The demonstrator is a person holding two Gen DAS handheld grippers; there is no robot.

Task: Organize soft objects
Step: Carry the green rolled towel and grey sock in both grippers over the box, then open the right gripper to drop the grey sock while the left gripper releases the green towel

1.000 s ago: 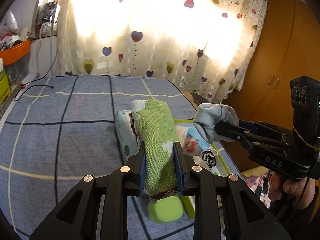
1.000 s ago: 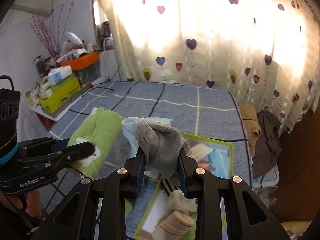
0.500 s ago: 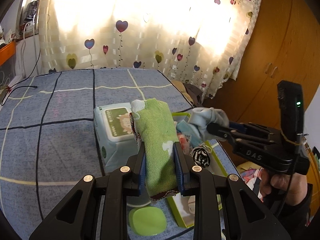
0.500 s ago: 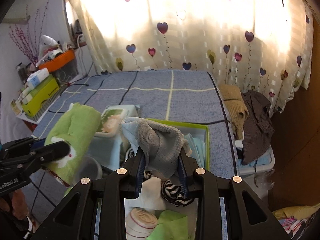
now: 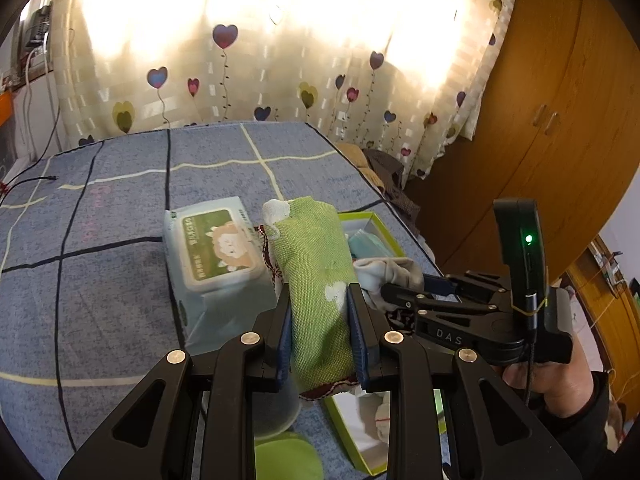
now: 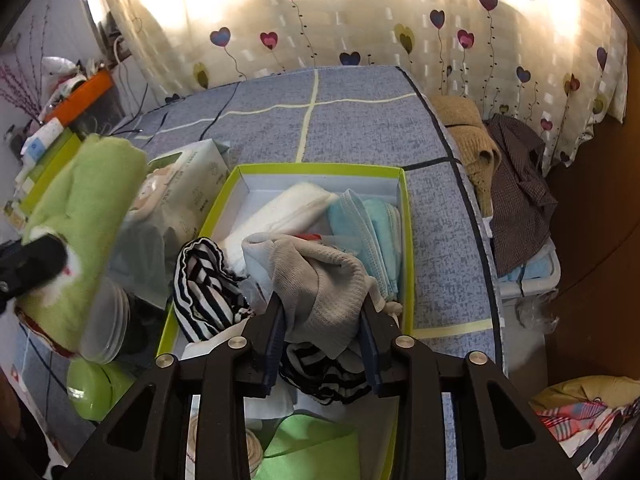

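Grey sock (image 6: 320, 284) has come down over the box (image 6: 406, 216) on the bed since a second ago, and our right claw (image 6: 322, 340) is opening round it, so that's the drop. Left claw (image 5: 320, 340) still clamps the green towel (image 5: 316, 264) beside it.

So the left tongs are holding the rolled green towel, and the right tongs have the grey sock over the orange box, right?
Not quite: the box under the grey sock is green-rimmed, not orange, as the right wrist view shows. The left tongs do hold the rolled green towel. The right tongs are opening around the sock.
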